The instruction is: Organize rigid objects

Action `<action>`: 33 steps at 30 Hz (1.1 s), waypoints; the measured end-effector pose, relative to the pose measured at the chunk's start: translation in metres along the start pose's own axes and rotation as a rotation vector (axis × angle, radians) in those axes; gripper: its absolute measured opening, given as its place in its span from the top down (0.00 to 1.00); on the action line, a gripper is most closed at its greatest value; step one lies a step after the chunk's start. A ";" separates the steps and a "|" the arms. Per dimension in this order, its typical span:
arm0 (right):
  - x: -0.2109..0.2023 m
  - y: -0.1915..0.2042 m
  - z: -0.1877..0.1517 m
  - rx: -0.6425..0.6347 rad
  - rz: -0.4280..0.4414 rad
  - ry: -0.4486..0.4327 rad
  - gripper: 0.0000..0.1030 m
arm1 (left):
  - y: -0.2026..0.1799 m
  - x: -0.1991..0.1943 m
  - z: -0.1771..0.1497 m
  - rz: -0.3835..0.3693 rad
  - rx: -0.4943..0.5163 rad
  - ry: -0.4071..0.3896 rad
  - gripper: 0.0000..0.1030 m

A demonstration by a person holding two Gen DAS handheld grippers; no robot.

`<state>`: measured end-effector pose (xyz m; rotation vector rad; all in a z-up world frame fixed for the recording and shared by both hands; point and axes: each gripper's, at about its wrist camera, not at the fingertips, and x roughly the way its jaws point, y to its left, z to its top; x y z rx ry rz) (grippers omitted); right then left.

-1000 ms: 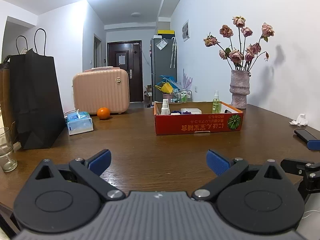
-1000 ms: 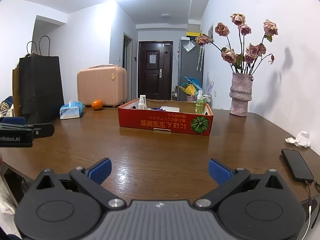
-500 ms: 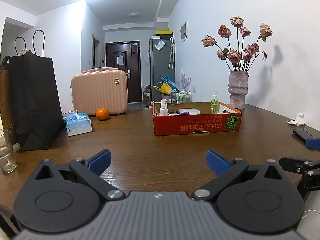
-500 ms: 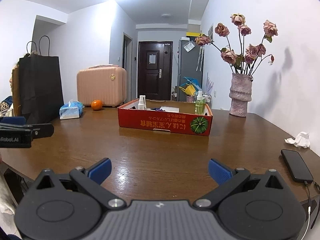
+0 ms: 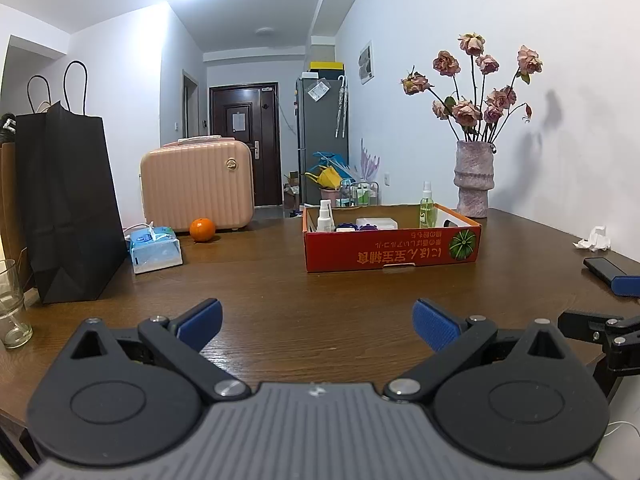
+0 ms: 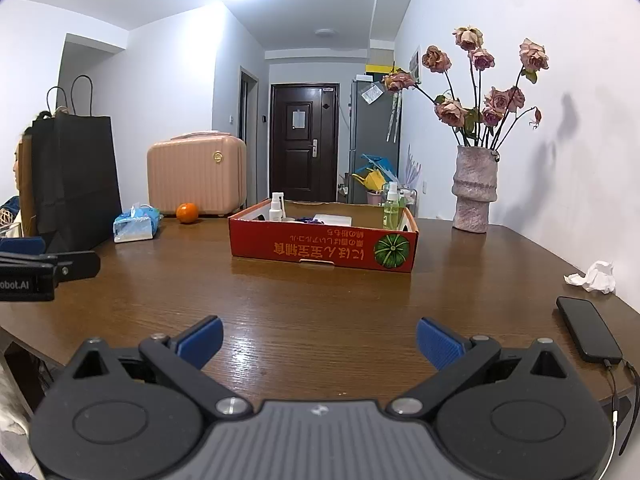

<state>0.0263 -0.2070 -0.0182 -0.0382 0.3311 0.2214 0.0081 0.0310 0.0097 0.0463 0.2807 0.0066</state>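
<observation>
both grippers spread wide over a bare stretch of table, red box ahead

the left gripper (image 5: 316, 322) hangs above the near edge of the brown table (image 5: 328, 300), its blue pads (image 5: 202, 320) wide apart with nothing between them. the right gripper (image 6: 318, 338) does the same in its own view, spread wide and holding nothing. in the left wrist view the right gripper's black frame shows at 3 o'clock, beside the left one

the red cardboard box (image 5: 390, 246) sits at 12 o'clock in both views, well apart from both grippers, with bare wood all the way between. inside it stand a white spray bottle (image 5: 325, 216) at the left end and a green spray bottle (image 5: 426, 206) toward the right end, with a flat white case (image 5: 377, 223) and small purple pieces between them; those are too small to tell

at 10 o'clock in the left wrist view a blue tissue pack (image 5: 156, 246) lies near an orange (image 5: 202, 229), with a pink suitcase (image 5: 197, 184) behind them. a black paper bag (image 5: 68, 204) stands at 9 o'clock, and a clear glass (image 5: 12, 304) is at the table's left edge

at 1 o'clock a vase (image 6: 475, 190) of dried roses stands by the wall behind the box's right end. along the right edge in the right wrist view lie a crumpled tissue (image 6: 596, 277) at 2 o'clock and a black phone (image 6: 588, 328) at 3 o'clock, a cable running from its near end
</observation>
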 end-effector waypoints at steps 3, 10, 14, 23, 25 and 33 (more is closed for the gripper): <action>0.000 0.000 0.000 -0.003 -0.002 0.002 0.00 | 0.000 0.000 0.000 0.000 0.001 -0.002 0.00; 0.000 0.001 -0.001 -0.004 -0.002 0.004 0.00 | 0.000 0.001 0.000 -0.004 -0.001 0.002 0.00; 0.000 0.001 -0.001 -0.003 -0.002 0.006 0.00 | -0.001 0.001 0.000 -0.006 0.002 0.004 0.00; 0.001 0.002 0.000 -0.007 0.001 0.012 0.00 | -0.003 0.002 -0.001 -0.013 0.004 0.009 0.00; 0.001 0.003 0.000 -0.009 0.002 0.013 0.00 | -0.003 0.002 -0.001 -0.014 0.006 0.014 0.00; 0.002 0.002 0.000 -0.009 0.003 0.016 0.00 | -0.002 0.004 -0.002 -0.030 -0.006 0.028 0.00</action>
